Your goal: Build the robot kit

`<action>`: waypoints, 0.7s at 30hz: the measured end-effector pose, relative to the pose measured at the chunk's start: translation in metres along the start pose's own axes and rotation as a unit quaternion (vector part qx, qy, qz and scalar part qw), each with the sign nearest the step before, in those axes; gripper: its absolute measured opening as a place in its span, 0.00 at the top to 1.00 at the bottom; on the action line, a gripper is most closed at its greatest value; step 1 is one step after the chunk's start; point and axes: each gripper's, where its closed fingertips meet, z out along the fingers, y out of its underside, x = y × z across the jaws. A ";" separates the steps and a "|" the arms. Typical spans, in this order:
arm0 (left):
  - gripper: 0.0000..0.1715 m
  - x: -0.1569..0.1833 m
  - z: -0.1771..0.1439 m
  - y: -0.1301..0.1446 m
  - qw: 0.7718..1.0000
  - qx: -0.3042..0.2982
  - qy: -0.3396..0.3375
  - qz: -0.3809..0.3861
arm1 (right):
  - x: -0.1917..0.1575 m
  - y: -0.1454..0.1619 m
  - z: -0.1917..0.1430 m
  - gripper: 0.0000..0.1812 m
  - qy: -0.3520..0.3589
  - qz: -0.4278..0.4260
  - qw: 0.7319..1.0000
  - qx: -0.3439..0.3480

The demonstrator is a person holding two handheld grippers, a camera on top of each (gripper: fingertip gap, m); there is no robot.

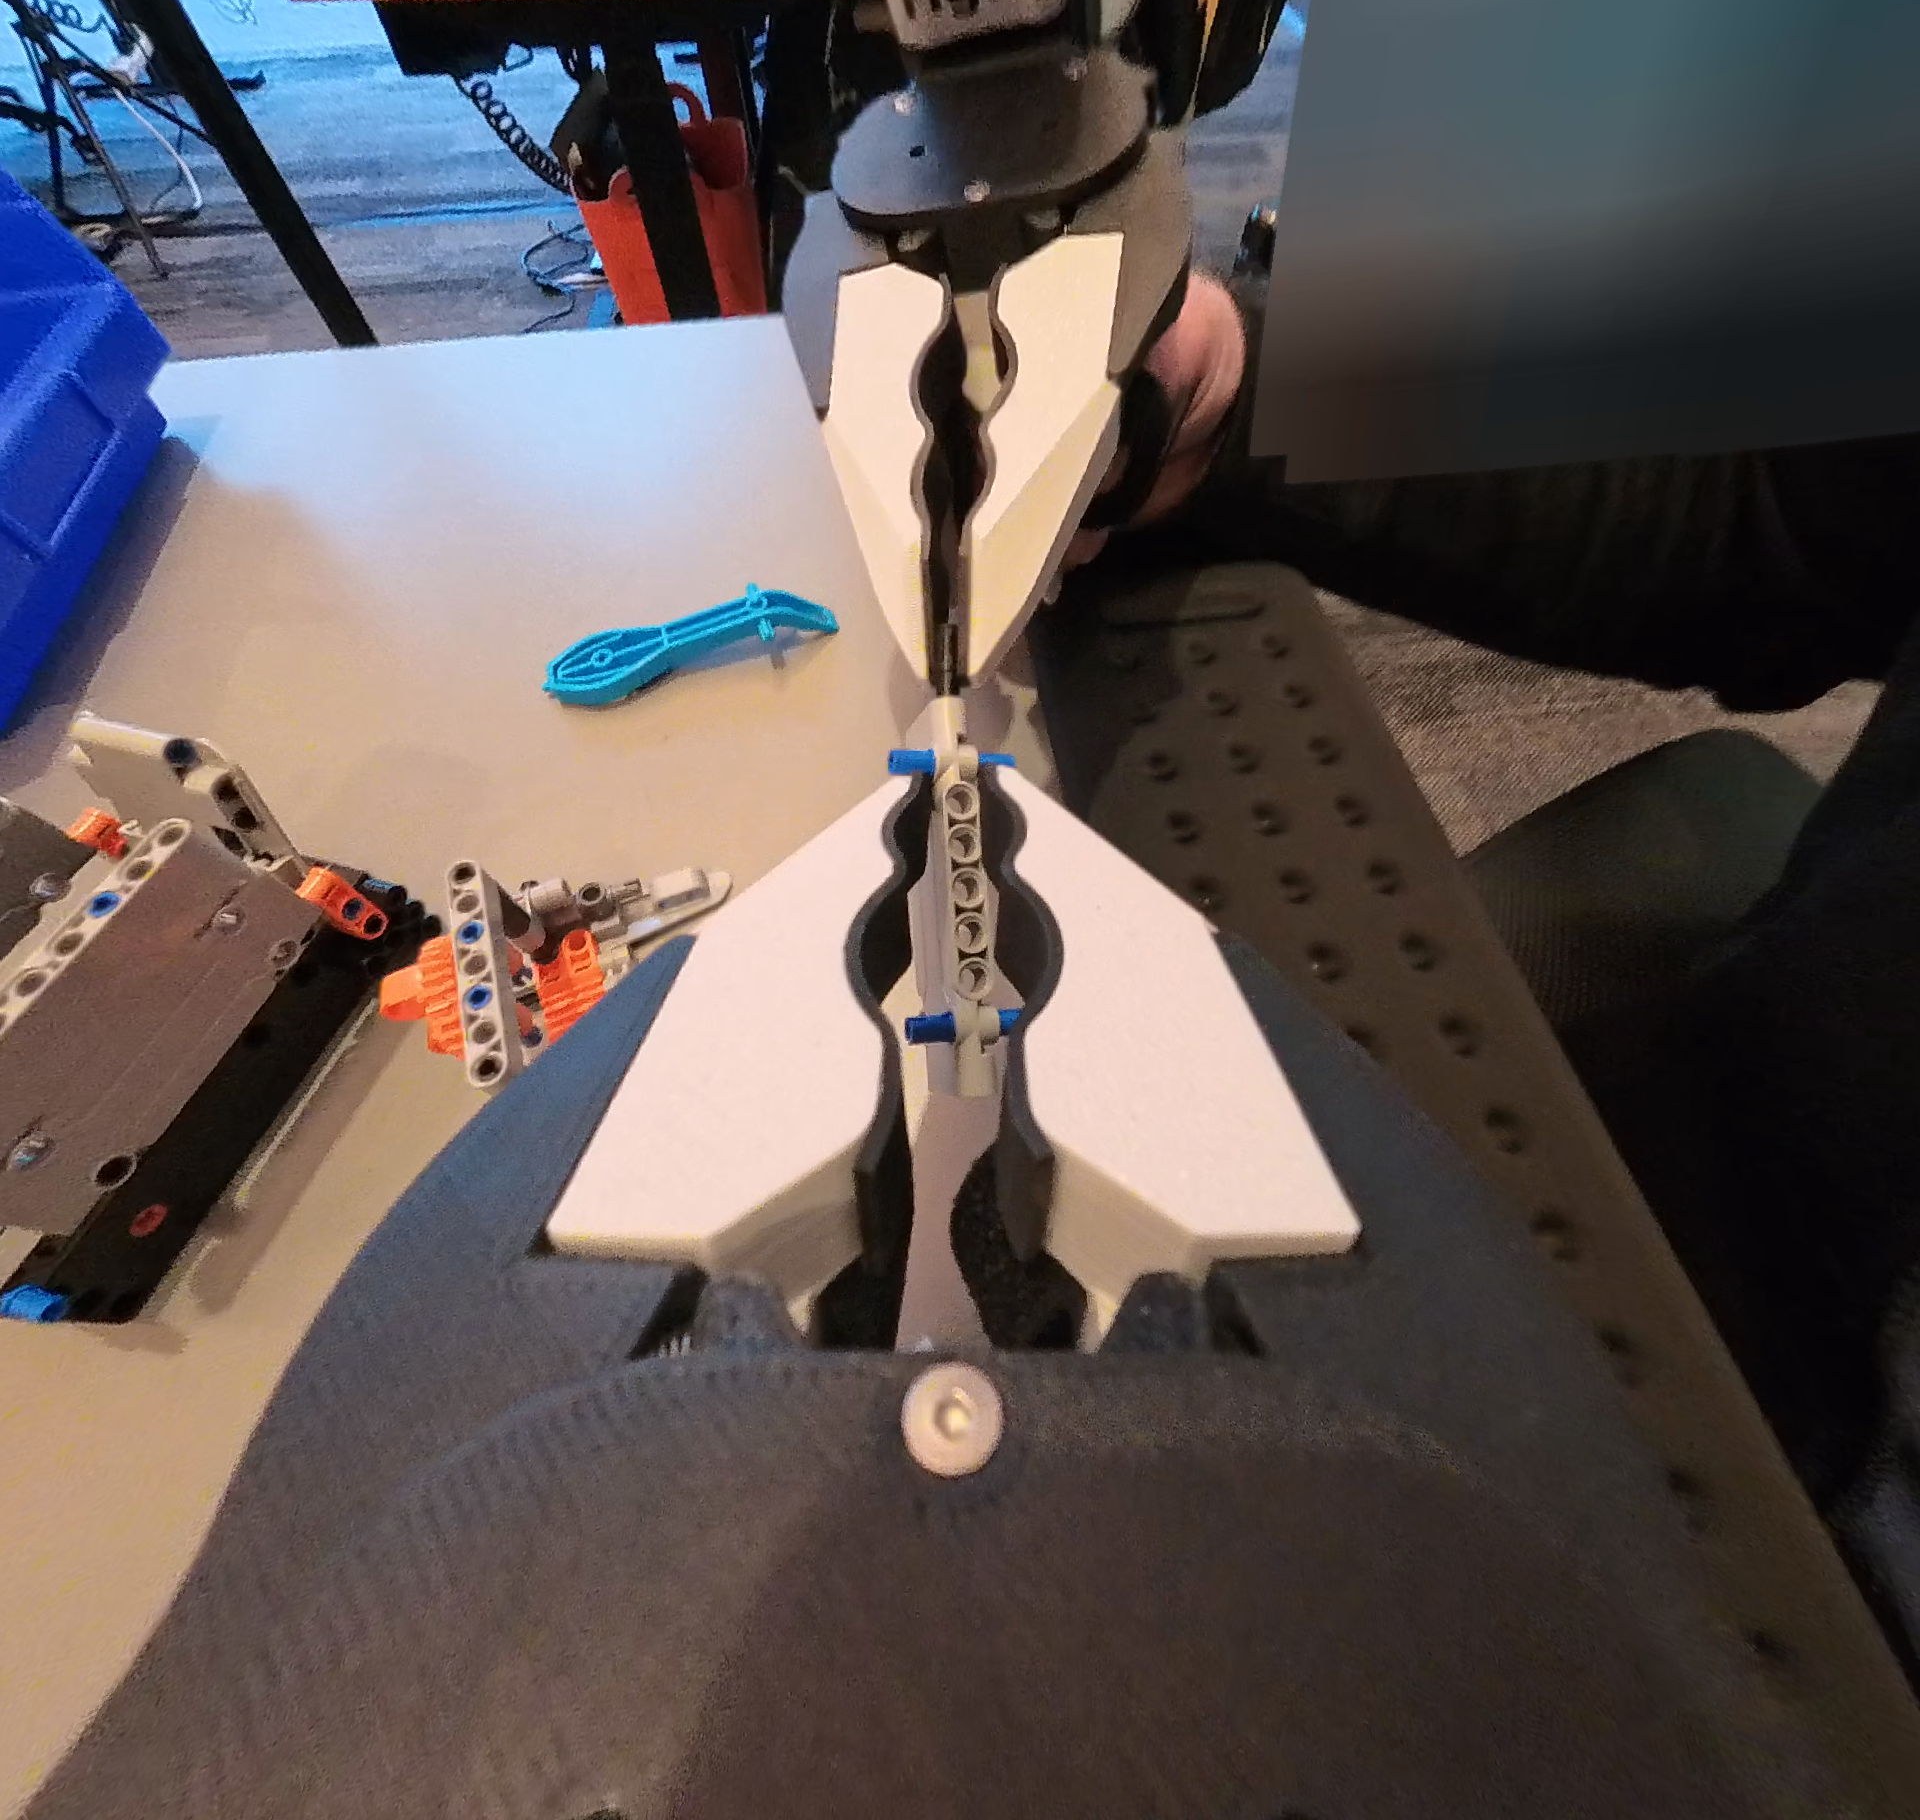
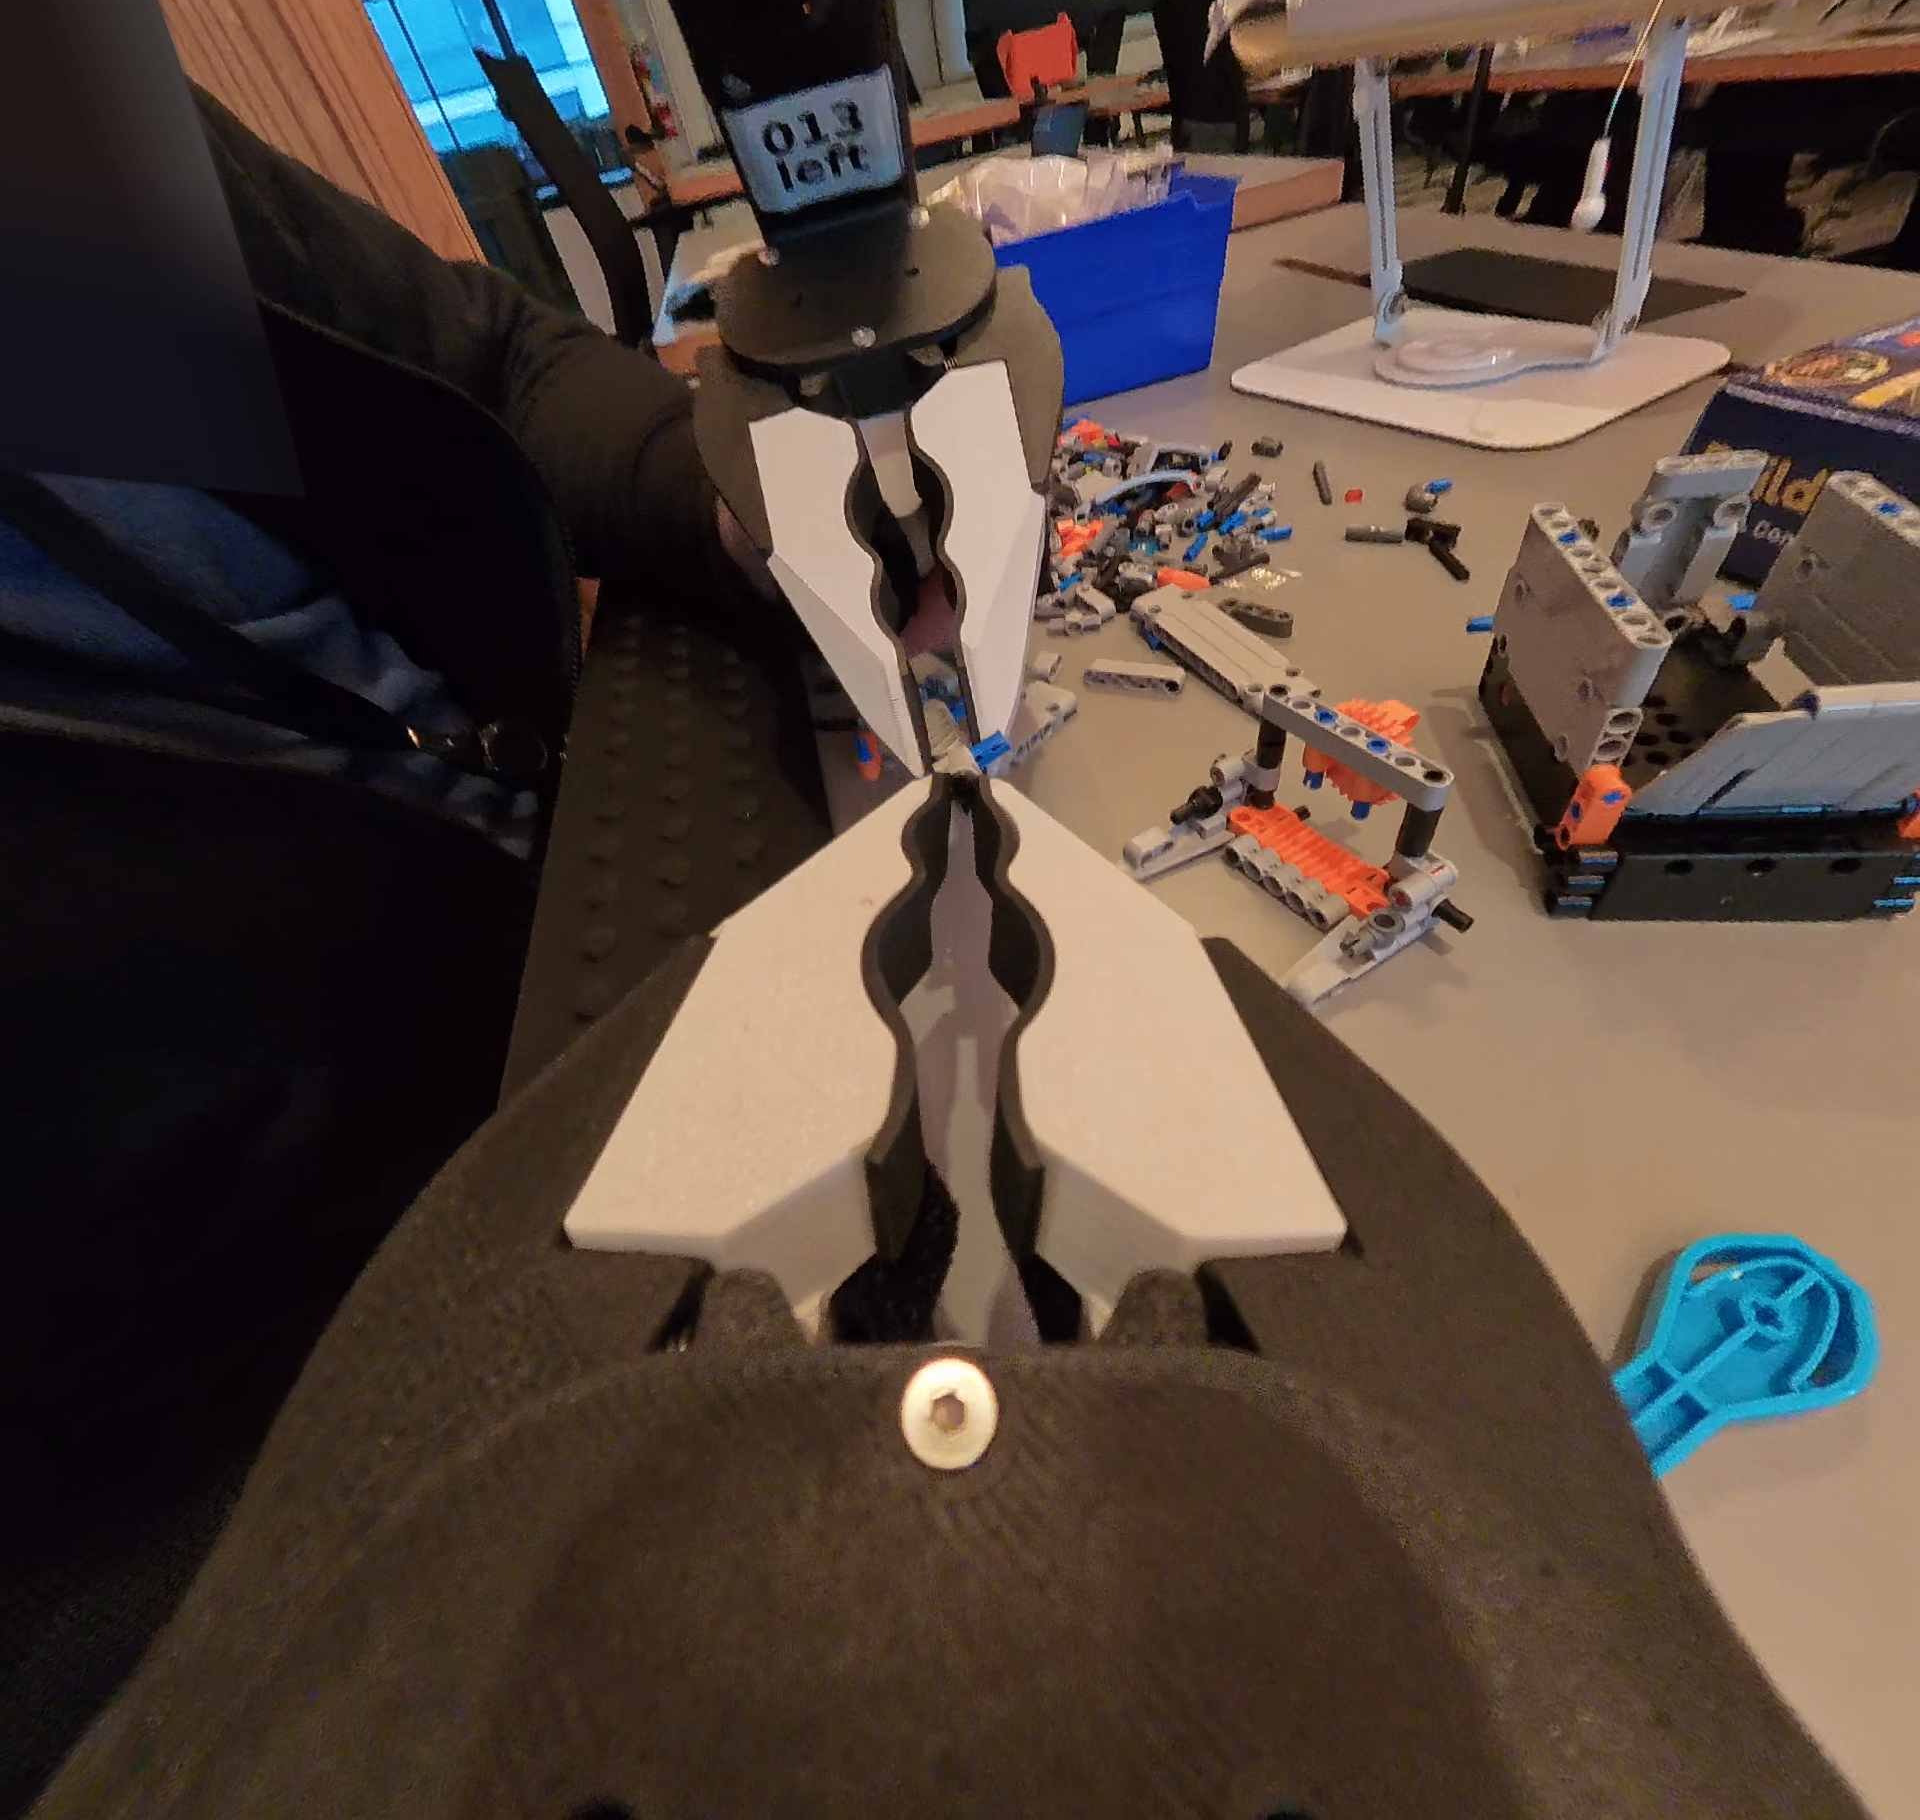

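Held lengthwise in the left gripper (image 1: 951, 762): a light grey perforated beam (image 1: 968, 897) with a row of round holes and short blue pins (image 1: 914, 761) sticking out sideways at both ends, fingers closed on its flanks, far end poking past the tips. Meeting it tip to tip above the edge of the grey table (image 1: 468, 523), the right gripper (image 1: 948, 664), fingers pressed nearly together on a small dark piece (image 1: 947, 650) just beyond the beam's end. Shown only in the left wrist view: the beam's full length and hole row, a turquoise plastic tool (image 1: 686, 650) lying flat and well apart, and a blue bin (image 1: 62, 440) at the table's left. Seen end-on from the right wrist view: only a sliver of grey and a blue pin between the left gripper's tips (image 2: 951, 742), with the right gripper (image 2: 961, 794) pinched narrow just below. Also only there: a scattered pile of small parts (image 2: 1164, 534), an orange-and-grey subassembly (image 2: 1320, 835), a grey-and-black box-shaped build (image 2: 1704, 731) and a white lamp stand (image 2: 1486, 357).
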 end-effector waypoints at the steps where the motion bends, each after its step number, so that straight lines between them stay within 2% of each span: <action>1: 0.96 0.000 -0.002 -0.004 1.000 0.012 0.006 -0.009 | -0.001 -0.004 -0.001 0.99 -0.001 -0.002 1.000 0.012; 6: 0.96 0.002 -0.008 -0.017 0.997 0.053 0.029 -0.043 | -0.004 -0.019 -0.002 0.99 0.002 -0.016 0.999 0.047; 14: 0.96 0.002 -0.010 -0.021 0.994 0.071 0.046 -0.065 | -0.005 -0.023 -0.003 0.99 0.002 -0.022 0.998 0.059; 21: 0.96 0.005 -0.018 -0.034 0.986 0.116 0.078 -0.093 | -0.011 -0.038 -0.004 0.99 -0.014 -0.013 0.994 0.105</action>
